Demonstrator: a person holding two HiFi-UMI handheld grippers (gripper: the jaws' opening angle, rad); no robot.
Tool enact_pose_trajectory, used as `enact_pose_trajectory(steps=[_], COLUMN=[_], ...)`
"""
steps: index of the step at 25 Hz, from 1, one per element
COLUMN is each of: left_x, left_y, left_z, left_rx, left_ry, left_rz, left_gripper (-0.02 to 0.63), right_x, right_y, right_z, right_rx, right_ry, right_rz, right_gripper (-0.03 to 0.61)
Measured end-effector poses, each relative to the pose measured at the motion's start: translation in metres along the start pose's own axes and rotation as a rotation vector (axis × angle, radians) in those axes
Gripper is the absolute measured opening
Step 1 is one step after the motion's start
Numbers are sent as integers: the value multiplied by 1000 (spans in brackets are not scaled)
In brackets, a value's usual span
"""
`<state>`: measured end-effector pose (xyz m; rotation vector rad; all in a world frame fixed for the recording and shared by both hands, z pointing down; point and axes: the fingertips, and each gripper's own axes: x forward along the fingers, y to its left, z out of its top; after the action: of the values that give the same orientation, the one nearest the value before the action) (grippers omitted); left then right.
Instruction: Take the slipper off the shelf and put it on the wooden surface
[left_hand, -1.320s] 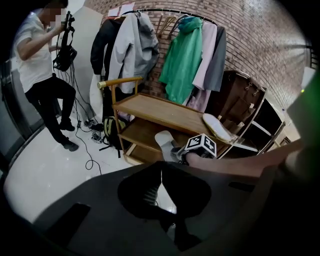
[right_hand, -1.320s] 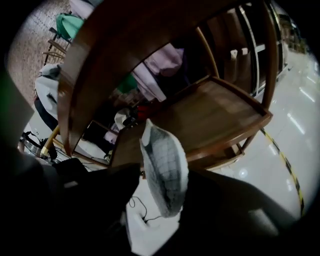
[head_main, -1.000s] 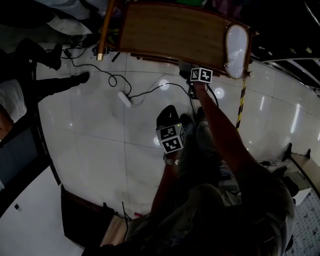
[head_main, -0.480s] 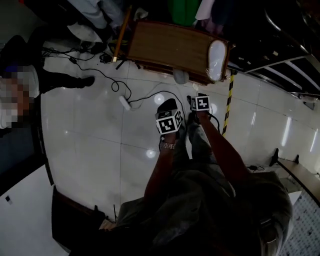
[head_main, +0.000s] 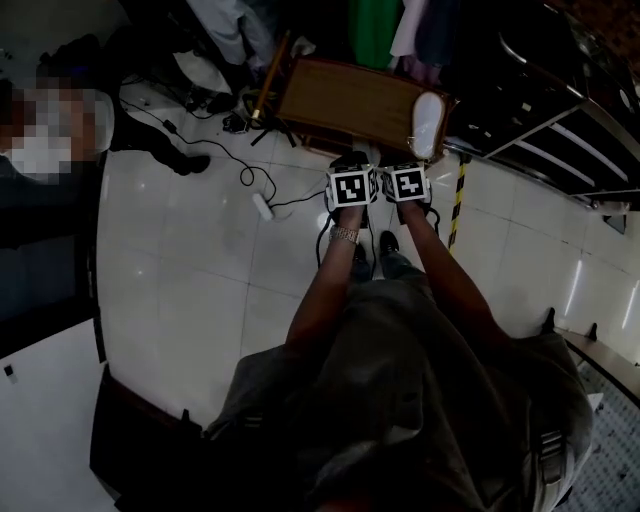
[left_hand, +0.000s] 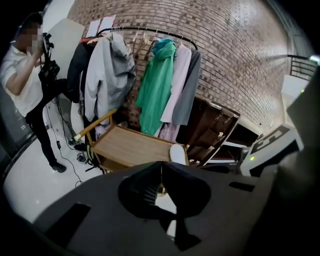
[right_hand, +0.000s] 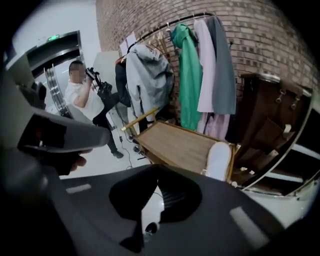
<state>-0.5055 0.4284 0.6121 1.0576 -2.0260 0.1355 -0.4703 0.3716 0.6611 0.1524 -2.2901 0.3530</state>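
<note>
White tile floor (head_main: 200, 260) runs below both sets of fingers. Brick wall (left_hand: 235, 50) is far ahead of them.

Clothes rail (left_hand: 145, 31) stands against the wall, ahead and above the tips. It carries a grey coat (left_hand: 107, 75), green jacket (left_hand: 157, 85), and pink and grey garments.

Dark wooden cabinet (right_hand: 270, 120) is ahead and right of the right fingers, beside the table's right end.

Wooden table (head_main: 340, 95) is straight ahead of both fingertips, near but not touching.

Person in white shirt (right_hand: 87, 105) stands ahead-left, well apart.

Left gripper (left_hand: 161, 170): fingers together, tips meeting, nothing between.

Right gripper (right_hand: 157, 169): fingers closing, tips already meeting, nothing between. The two grippers are side by side, marker cubes nearly touching in the head view.

Slipper (head_main: 427, 125) is white and lies flat on the right end of the table, lengthwise along its edge. It's ahead and slightly right of the right fingers, further right of the left ones. Neither gripper touches it.

Black cable (head_main: 215, 150) trails on the floor left of the left fingers, with a white power strip (head_main: 262, 205) on it, near those fingers.
</note>
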Motion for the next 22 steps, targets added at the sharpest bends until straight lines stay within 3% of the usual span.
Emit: enact_pose_trajectory(steps=[6,12,15,22], left_x=[-9,-17,-14,-9], left_y=[-16,-16,-22,-22], left_z=[26,50,50,45], left_rx=[55,94,63,74], left_ry=[-47,-113,-105,-87], left_rz=[19,41,16,14], left_gripper=[8,8,7,8], right_x=[-25,-41,-47,-49], right_y=[0,9,10,10], right_z=[11,46,58,68], right_rx=[43,41,30,52], right_ry=[52,-25,-52,-83], right_rz=[51,12,21,40], right_gripper=[0,0,0,0])
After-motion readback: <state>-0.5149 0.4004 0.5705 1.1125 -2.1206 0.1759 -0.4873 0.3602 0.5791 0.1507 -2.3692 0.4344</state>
